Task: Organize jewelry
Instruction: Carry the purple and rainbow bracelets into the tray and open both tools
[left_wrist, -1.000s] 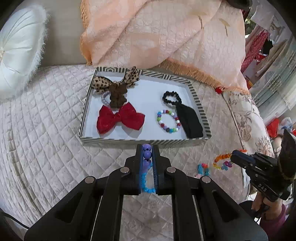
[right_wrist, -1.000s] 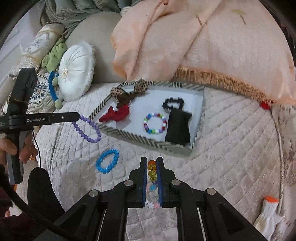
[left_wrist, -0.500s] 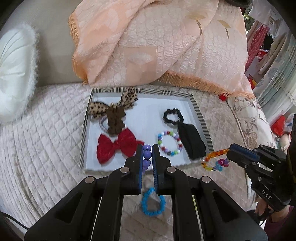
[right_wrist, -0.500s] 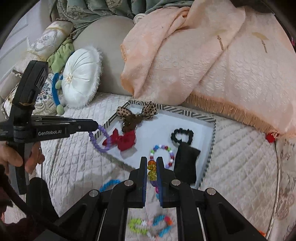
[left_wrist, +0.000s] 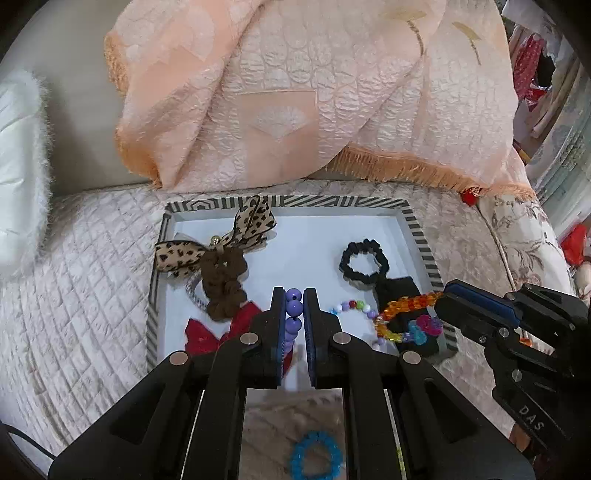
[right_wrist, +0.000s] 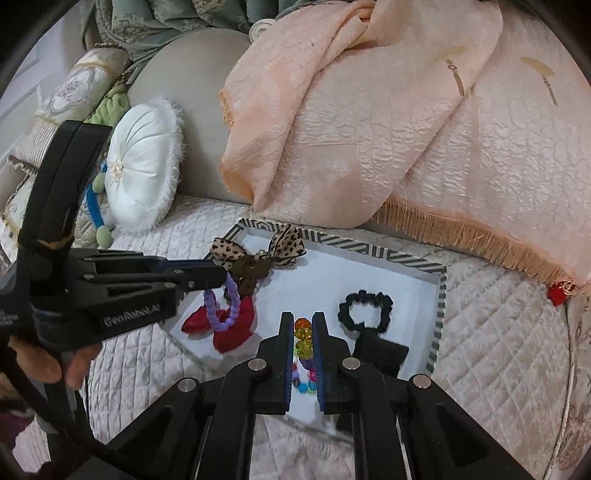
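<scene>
Left gripper (left_wrist: 294, 308) clamped on purple bead bracelet (left_wrist: 292, 314), hanging over striped tray (left_wrist: 421, 240). Right gripper (right_wrist: 303, 334) pinching orange-yellow bead bracelet (right_wrist: 303, 341), also over tray. Blue bracelet (left_wrist: 315, 459) lying on quilt (left_wrist: 74, 295).

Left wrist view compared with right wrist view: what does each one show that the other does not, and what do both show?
Only the left wrist view shows the blue bracelet on the quilt and the multicolour bead bracelet in the tray.

Only the right wrist view shows the white round cushion whole and a hand on the left gripper.

Both show the striped tray, black scrunchie, red bow, purple bracelet and orange bracelet.
</scene>
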